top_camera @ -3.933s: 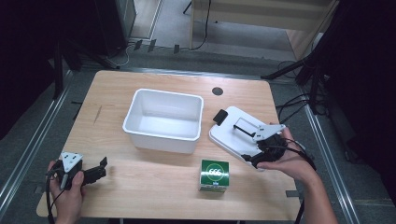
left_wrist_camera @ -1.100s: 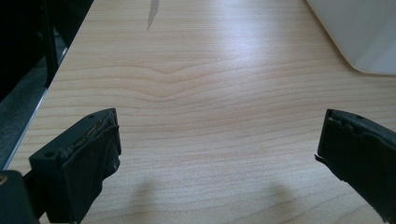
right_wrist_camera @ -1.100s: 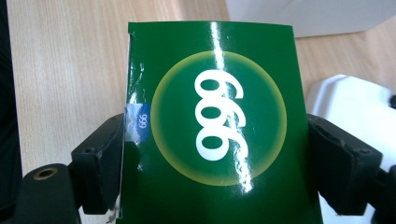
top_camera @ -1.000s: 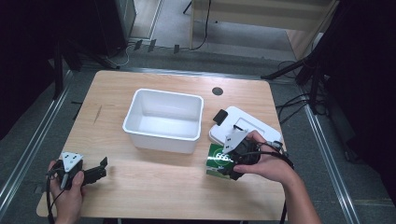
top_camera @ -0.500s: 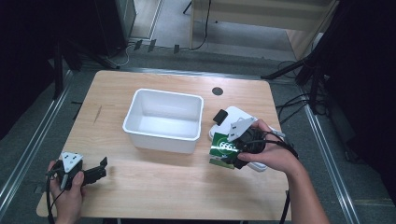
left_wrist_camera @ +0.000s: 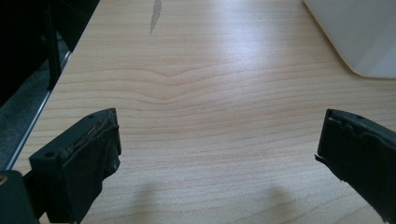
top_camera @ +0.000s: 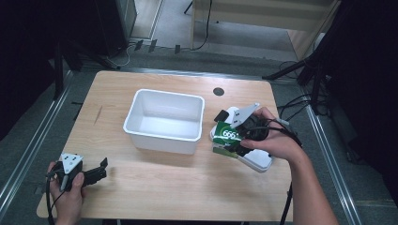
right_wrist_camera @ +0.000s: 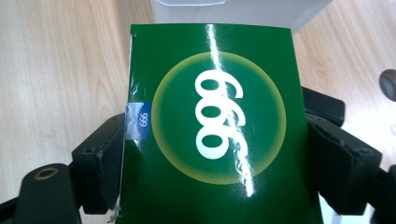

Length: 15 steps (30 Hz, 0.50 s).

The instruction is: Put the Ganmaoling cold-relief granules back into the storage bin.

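Wooden table, dark room behind. Green glossy box with yellow circle and white "666", small blue tag on one edge; clamped between jaws of right gripper, pads pressing both sides, box sticking out ahead of the jaws. Held off the table, just beside white bin, over white lid. Left gripper well apart near the table's near left corner, jaws wide, nothing between.
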Each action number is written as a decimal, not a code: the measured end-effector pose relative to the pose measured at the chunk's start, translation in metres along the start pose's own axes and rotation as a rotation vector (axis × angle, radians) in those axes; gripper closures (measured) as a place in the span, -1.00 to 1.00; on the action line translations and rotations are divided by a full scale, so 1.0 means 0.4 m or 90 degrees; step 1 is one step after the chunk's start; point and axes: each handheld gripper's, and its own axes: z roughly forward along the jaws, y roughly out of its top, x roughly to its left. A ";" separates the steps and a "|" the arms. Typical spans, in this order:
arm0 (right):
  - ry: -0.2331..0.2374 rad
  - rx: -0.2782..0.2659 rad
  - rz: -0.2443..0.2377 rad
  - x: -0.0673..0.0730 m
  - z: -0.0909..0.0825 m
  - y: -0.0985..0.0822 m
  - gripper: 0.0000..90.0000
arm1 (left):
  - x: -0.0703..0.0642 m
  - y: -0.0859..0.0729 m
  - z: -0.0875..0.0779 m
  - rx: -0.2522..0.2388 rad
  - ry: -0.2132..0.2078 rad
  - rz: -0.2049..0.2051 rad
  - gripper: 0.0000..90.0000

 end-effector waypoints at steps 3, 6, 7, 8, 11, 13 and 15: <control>-0.002 0.006 0.003 -0.012 -0.002 0.003 -0.64 | 0.000 0.000 -0.001 0.002 0.000 0.002 -0.99; -0.006 0.007 0.003 -0.026 -0.006 0.007 -0.64 | 0.000 0.000 -0.001 0.001 0.001 0.002 -0.99; -0.006 0.007 0.005 -0.029 -0.007 0.008 -0.64 | 0.000 0.000 -0.001 0.002 0.001 0.002 -0.99; -0.007 0.005 0.008 -0.035 -0.010 0.011 -0.64 | 0.000 0.000 -0.001 0.002 0.001 0.003 -0.99; -0.013 0.003 0.012 -0.048 -0.017 0.017 -0.64 | -0.001 0.000 -0.001 0.001 0.001 0.002 -0.99; -0.014 0.002 0.013 -0.055 -0.022 0.021 -0.64 | 0.000 0.000 -0.001 0.001 0.000 0.001 -0.99; -0.017 0.005 0.011 -0.061 -0.026 0.026 -0.64 | 0.000 -0.001 -0.001 0.000 0.000 0.000 -0.99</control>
